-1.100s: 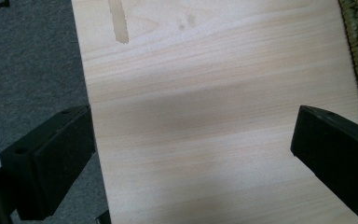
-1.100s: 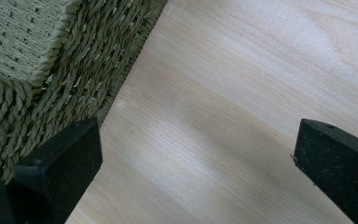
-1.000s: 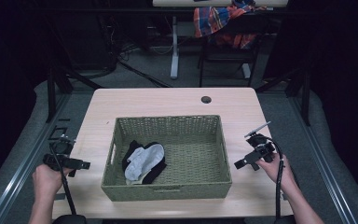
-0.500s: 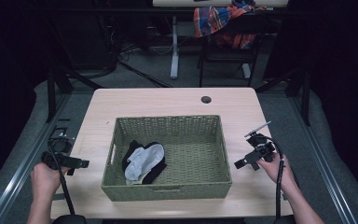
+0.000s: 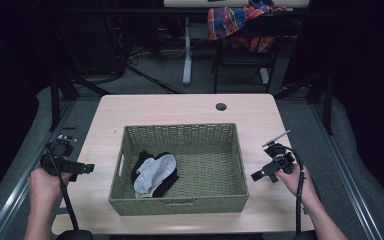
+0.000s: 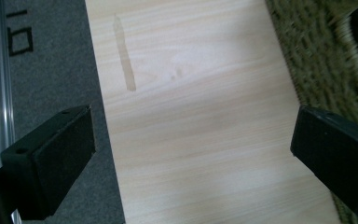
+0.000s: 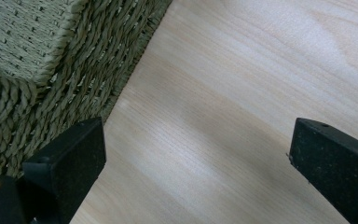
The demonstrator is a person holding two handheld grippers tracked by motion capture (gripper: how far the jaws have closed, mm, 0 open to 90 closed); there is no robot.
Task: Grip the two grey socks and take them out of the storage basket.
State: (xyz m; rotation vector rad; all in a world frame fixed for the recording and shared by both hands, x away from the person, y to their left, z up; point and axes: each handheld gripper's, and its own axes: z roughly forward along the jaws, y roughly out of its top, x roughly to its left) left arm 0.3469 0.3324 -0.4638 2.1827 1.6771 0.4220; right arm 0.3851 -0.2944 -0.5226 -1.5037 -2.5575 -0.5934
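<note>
a dim room with dark surroundings, a grey floor and a chair draped in plaid cloth (image 5: 240,22) lies beyond a light wooden table (image 5: 180,110). in the middle of the table stands a woven green basket (image 5: 180,205), and inside it, toward its left half, lies a small heap of socks (image 5: 154,172), black and pale grey bunched together and touching the basket floor.

the left gripper (image 5: 82,168) is held in the person's left hand (image 5: 45,186) over the table's left edge, just beside the basket's left wall but apart from it. in the left gripper view its two black jaws stand spread wide, nothing between them, with bare wood and a faint brown streak (image 6: 123,53) below, the grey floor at the left and the basket's weave (image 6: 317,60) at the right.

the right gripper (image 5: 260,175) is held in the right hand (image 5: 292,177) over the table to the right of the basket, near its right wall and not touching it. in the right gripper view its jaws are likewise wide apart and empty above bare wood, the basket's corner (image 7: 51,56) at the upper left.

a small dark round hole (image 5: 221,106) sits in the table's far side.
</note>
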